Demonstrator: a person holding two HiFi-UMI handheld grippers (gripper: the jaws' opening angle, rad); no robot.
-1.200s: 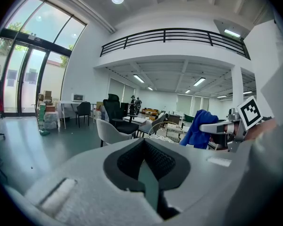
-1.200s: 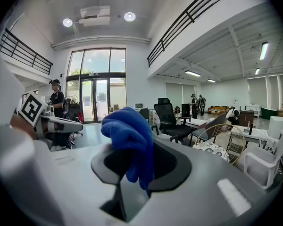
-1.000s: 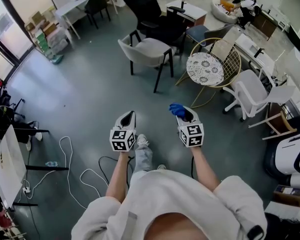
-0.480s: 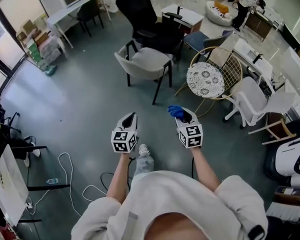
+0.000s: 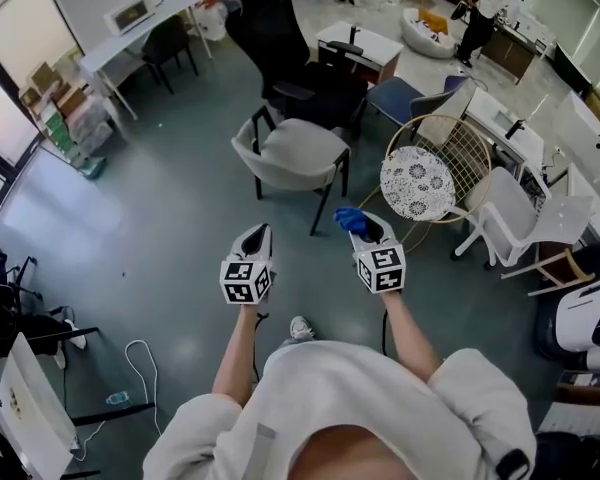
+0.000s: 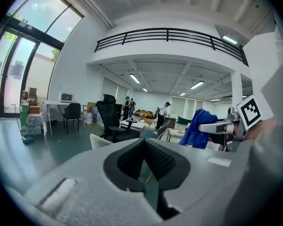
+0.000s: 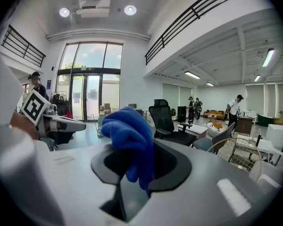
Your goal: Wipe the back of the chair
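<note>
A grey shell chair (image 5: 292, 152) on black legs stands on the floor ahead of me, its back (image 5: 248, 156) turned toward the left. My right gripper (image 5: 364, 227) is shut on a bunched blue cloth (image 5: 349, 218) (image 7: 129, 134), held in the air short of the chair. The cloth spills up out of the right gripper's (image 7: 137, 166) jaws. My left gripper (image 5: 257, 238) (image 6: 145, 144) hangs beside it, shut, with nothing in it. From the left gripper view the cloth (image 6: 197, 127) shows at the right, and the grey chair's edge (image 6: 98, 141) just over the jaws.
A black office chair (image 5: 285, 43) stands behind the grey one. A gold wire chair (image 5: 450, 143) with a patterned cushion (image 5: 417, 183) and a white chair (image 5: 510, 208) are at the right. Desks line the back wall. Cables (image 5: 140, 363) lie on the floor at lower left.
I have moved forward: the chairs sit nearer and lower in the head view, and the floor cables have slid back. Both grippers keep their pose and hold.
</note>
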